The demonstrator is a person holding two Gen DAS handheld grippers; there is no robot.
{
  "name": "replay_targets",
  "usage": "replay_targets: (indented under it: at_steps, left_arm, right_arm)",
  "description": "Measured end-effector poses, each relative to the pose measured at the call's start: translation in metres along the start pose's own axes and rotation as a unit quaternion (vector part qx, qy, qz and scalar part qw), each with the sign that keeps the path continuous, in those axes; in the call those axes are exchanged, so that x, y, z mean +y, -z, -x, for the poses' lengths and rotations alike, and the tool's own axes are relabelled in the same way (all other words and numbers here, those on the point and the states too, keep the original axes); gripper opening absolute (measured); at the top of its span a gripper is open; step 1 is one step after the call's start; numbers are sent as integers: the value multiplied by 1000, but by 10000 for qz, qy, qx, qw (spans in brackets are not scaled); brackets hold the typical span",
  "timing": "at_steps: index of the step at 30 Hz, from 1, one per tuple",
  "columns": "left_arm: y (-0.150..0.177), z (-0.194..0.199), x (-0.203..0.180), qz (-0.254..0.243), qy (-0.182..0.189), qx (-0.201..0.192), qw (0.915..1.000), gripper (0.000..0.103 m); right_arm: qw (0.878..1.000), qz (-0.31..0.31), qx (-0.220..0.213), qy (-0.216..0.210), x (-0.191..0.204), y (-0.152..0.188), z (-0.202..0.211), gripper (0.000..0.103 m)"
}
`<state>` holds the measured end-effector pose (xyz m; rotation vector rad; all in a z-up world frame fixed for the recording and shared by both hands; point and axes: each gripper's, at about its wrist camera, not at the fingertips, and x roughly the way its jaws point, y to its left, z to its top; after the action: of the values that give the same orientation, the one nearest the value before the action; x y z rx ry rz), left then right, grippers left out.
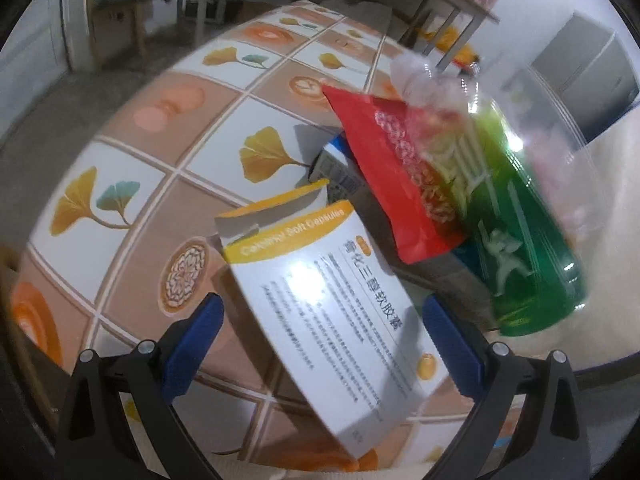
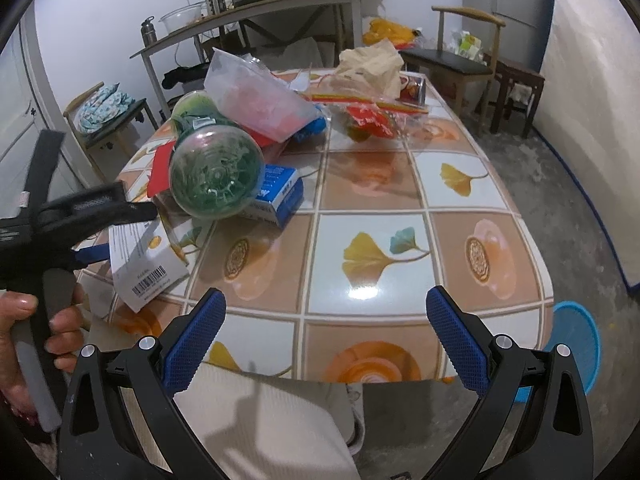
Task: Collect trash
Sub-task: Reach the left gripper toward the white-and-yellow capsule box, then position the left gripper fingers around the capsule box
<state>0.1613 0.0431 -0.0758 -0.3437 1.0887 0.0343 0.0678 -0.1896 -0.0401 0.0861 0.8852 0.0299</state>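
- Lying at the near left corner of the desk [image 2: 360, 184], a white box [image 1: 340, 304] with a yellow band sits between the spread fingers of the left claw [image 1: 322, 344]; whether the blue pads touch it I cannot tell.
- Its torn flap points up and away, toward the middle of the desk.
- Just behind it a green bottle [image 2: 216, 176] lies on its side, base toward the right camera, resting on a red packet [image 1: 384, 176] and a blue-and-white box [image 2: 280, 194].
- A clear bag [image 2: 260, 100] with pink contents leans on the bottle's far end.
- Farther back on the desk lie a clear wrapper [image 2: 372, 116] with red print, crumpled beige paper [image 2: 372, 64] and a small cup [image 2: 412, 86].
- The right claw [image 2: 324, 344] hangs wide and empty over the near desk edge, well apart from the pile.
- A hand [image 2: 28, 340] grips the left tool's handle at the left edge of the right view.
- A blue basket [image 2: 576, 332] stands on the floor beside the desk's right corner.
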Motion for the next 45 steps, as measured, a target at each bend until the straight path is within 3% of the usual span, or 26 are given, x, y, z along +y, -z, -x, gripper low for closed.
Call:
replay_targets:
  at_steps: [5,8,13,18,21,26,30,41,45]
  left_arm:
    - [8,-10,-23,-109,-561,-280,9980,97]
    - [15,-13,-29,-382,-690,-417,9960,97]
    - [24,-6,-22,-905,-384,-495,9939,97]
    - [17,-3,2,-1622,215,-452,9855,97]
    - [8,-1,11,-1967,300,-333,9794,97]
    - [-14,2,31,-1542,467,-251,9866,97]
    - [-14,7,29,-1490,523,-285,9870,97]
    - [16,-5,5,-1917,-426,-59,9805,97]
    - [14,-8,8,-1938,-533,-57,9796,97]
  right_arm:
    - [9998,-161,72,-38,-7,7,-3,96]
    - [9995,-288,127,-91,-11,12,-6,96]
    - [9990,-396,175,-94,-18,17,-8,96]
    - [9987,-466,216,-60,-24,18,-10,96]
    - [9983,-497,293,-92,-26,18,-15,96]
    - [9983,-441,352,-156,-18,17,-20,96]
    - [9986,-336,366,-184,-10,15,-21,96]
    - [9989,-281,338,-134,-6,13,-18,96]
    - [9994,-260,226,-98,-7,10,-14,96]
